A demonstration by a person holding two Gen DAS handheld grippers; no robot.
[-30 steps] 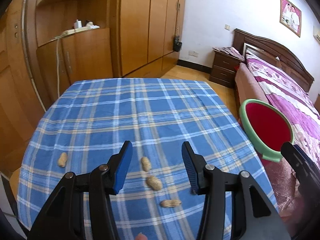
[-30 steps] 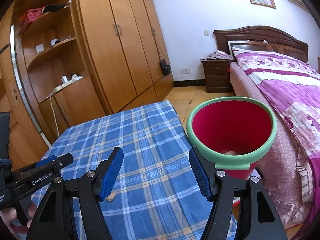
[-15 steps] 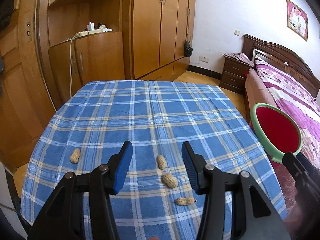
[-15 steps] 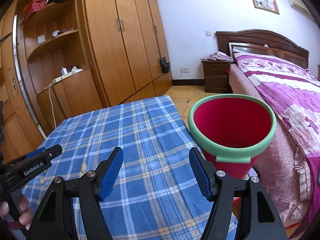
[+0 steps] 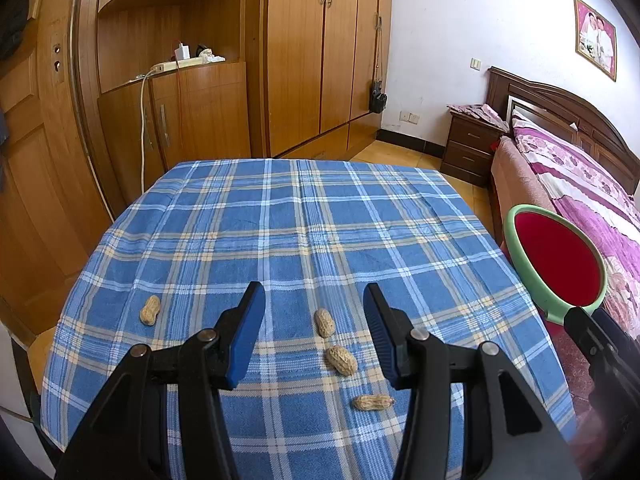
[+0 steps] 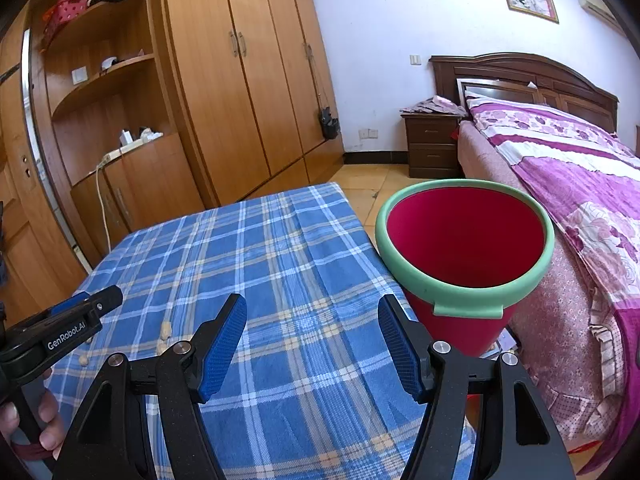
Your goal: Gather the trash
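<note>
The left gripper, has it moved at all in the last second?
Yes. The left gripper has pulled back and up from the peanuts: the blue checked tablecloth and wardrobe now show more fully.

Table (image 5: 280,220) under a blue plaid cloth (image 5: 360,248) — four peanuts (image 5: 341,360) lie on it; three clustered, one apart.

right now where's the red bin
In the right wrist view the red bin stands off the table's right edge, between it and the bed.
</note>
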